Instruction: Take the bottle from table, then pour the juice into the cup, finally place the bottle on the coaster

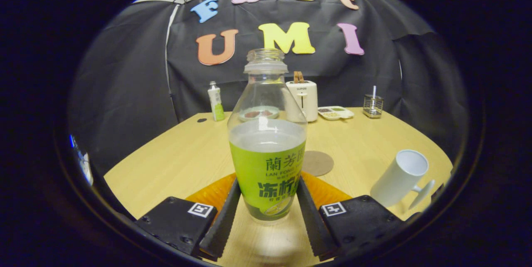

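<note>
An uncapped clear bottle [266, 150] with a green label stands upright on the wooden table [174, 163], about half full of pale juice. It sits between the fingers of my gripper [268, 184], and both fingers [227, 213] press against its labelled sides. A round brown coaster [318, 163] lies flat just beyond the bottle, slightly to the right. A white cup [401, 177] with its handle toward me stands to the right of the right finger, its mouth open and showing a white inside.
An orange mat [210, 194] lies under and behind the bottle. Along the table's far edge stand a small white-and-green bottle [215, 101], a white toaster [305, 98], a compartment tray [336, 112] and a metal holder [373, 106]. A plate shows through the bottle's neck.
</note>
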